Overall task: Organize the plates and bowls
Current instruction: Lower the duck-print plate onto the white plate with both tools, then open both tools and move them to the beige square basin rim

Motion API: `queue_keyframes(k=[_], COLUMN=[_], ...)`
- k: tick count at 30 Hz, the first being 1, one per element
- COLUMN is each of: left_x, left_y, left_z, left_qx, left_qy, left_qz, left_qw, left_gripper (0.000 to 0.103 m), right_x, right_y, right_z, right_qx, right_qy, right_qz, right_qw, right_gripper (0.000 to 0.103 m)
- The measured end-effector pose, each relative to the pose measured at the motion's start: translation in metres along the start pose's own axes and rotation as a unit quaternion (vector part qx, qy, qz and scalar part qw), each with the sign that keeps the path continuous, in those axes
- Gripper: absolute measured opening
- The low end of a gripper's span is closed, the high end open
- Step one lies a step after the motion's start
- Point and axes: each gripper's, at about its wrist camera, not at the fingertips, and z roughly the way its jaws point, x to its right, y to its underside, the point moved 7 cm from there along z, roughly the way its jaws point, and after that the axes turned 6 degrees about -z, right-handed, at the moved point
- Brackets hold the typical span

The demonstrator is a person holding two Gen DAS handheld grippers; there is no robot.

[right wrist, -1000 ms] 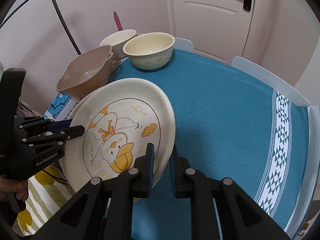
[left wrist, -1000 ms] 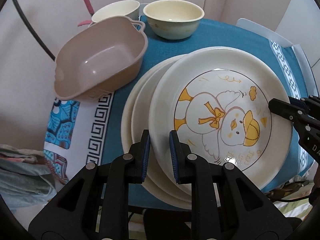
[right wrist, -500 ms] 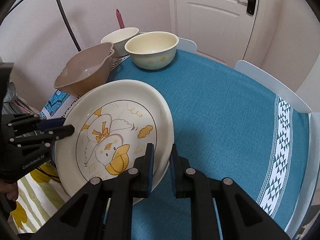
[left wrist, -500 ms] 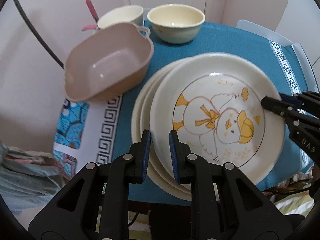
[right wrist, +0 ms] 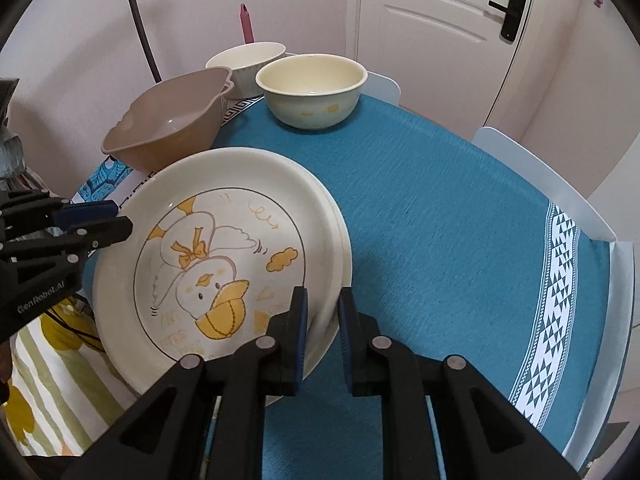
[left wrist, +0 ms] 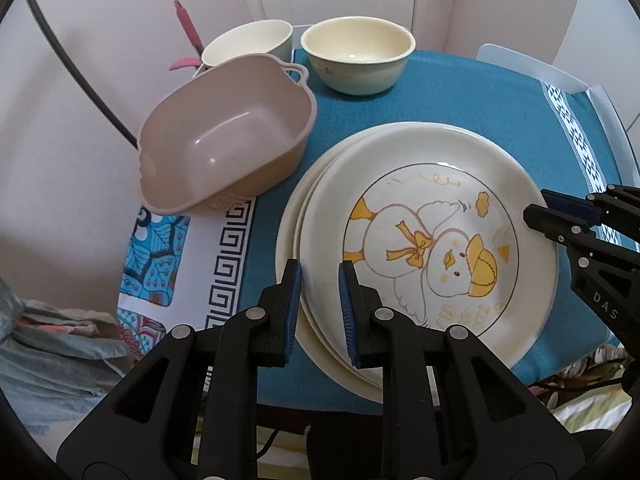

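A cream duck plate (left wrist: 432, 248) lies on top of a stack of plain cream plates (left wrist: 292, 236) on the blue tablecloth. My left gripper (left wrist: 319, 312) straddles the duck plate's near-left rim, jaws closed on it. My right gripper (right wrist: 323, 328) is shut on the opposite rim of the duck plate (right wrist: 216, 256); it shows at the right of the left wrist view (left wrist: 560, 220). A tan square bowl (left wrist: 228, 140), a cream bowl (left wrist: 356, 56) and a white bowl (left wrist: 248, 44) stand behind.
The round table (right wrist: 460, 216) has open blue cloth to the right. A white chair back (right wrist: 540, 176) stands at the far right edge. A white door (right wrist: 440, 20) is behind. Grey cloth (left wrist: 52, 336) lies at left.
Both grippers have moved the duck plate toward the centre of the stack and lowered it; it now sits nearly squared over the plates beneath.
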Motion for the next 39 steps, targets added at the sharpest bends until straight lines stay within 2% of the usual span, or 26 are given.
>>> queue_keyframes(k=[8,12,13,14,15,16,17,18,19,21,22,27,30,32,34,36,38,39], left_x=[-0.002,-0.01,-0.015,-0.02,-0.025,-0.029,-0.036,-0.045,-0.052,-0.071,-0.08,-0.137,-0.153,-0.158,-0.159,-0.157,-0.155,-0.152], left_y=[-0.003,-0.018,-0.025,-0.03,-0.036,-0.04,-0.045,-0.049,-0.053,-0.059,-0.061,-0.073,-0.074,-0.074,-0.075,-0.074,-0.073,-0.073], left_z=[-0.013,-0.048,-0.059,-0.067,-0.075,-0.079,-0.086,-0.095,-0.099,-0.098,-0.095,-0.061,-0.03,-0.006,0.015,0.033,0.049,0.056], left_qx=[-0.002,0.03,0.044,0.056,0.068,0.076,0.093,0.115,0.122,0.119,0.115,0.08,0.043,0.018,-0.004,-0.024,-0.041,-0.048], left_qy=[0.016,0.025,0.022,0.017,0.009,0.003,-0.005,-0.008,-0.006,-0.009,-0.006,0.041,0.078,0.096,0.11,0.118,0.126,0.13], left_qz=[-0.021,-0.053,-0.063,-0.07,-0.075,-0.078,-0.084,-0.09,-0.093,-0.105,-0.112,-0.178,-0.206,-0.214,-0.211,-0.202,-0.192,-0.185], left_qw=[0.9996,0.9978,0.9968,0.9958,0.9948,0.994,0.9921,0.9892,0.9881,0.9873,0.9871,0.9799,0.9744,0.9718,0.9714,0.972,0.9724,0.9729], left_gripper=[0.017,0.017,0.02,0.027,0.057,0.096,0.103,0.103,0.103,0.103,0.103,0.103,0.102,0.095,0.079,0.069,0.058,0.052], right_x=[0.005,0.01,0.012,0.013,0.013,0.013,0.012,0.012,0.01,0.005,0.0,-0.018,-0.036,-0.047,-0.056,-0.062,-0.068,-0.071], right_y=[-0.003,-0.019,-0.028,-0.036,-0.043,-0.052,-0.064,-0.073,-0.082,-0.101,-0.111,-0.147,-0.161,-0.168,-0.17,-0.17,-0.168,-0.167], right_z=[-0.01,-0.035,-0.043,-0.049,-0.054,-0.059,-0.064,-0.068,-0.072,-0.074,-0.069,-0.039,-0.006,0.021,0.046,0.064,0.081,0.089], right_qx=[0.005,0.026,0.034,0.041,0.048,0.056,0.067,0.077,0.089,0.097,0.084,0.05,0.017,-0.008,-0.032,-0.046,-0.064,-0.072], right_qy=[-0.014,-0.038,-0.047,-0.054,-0.061,-0.07,-0.081,-0.089,-0.097,-0.109,-0.116,-0.129,-0.146,-0.146,-0.145,-0.149,-0.154,-0.153], right_qz=[0.018,0.026,0.026,0.025,0.025,0.024,0.023,0.022,0.021,0.016,0.012,0.022,0.028,0.029,0.037,0.047,0.054,0.055], right_qw=[1.0,0.999,0.998,0.997,0.997,0.996,0.994,0.993,0.991,0.989,0.99,0.99,0.989,0.989,0.988,0.987,0.984,0.984], right_gripper=[0.014,0.014,0.014,0.019,0.025,0.049,0.082,0.094,0.097,0.097,0.097,0.097,0.097,0.097,0.096,0.087,0.065,0.06])
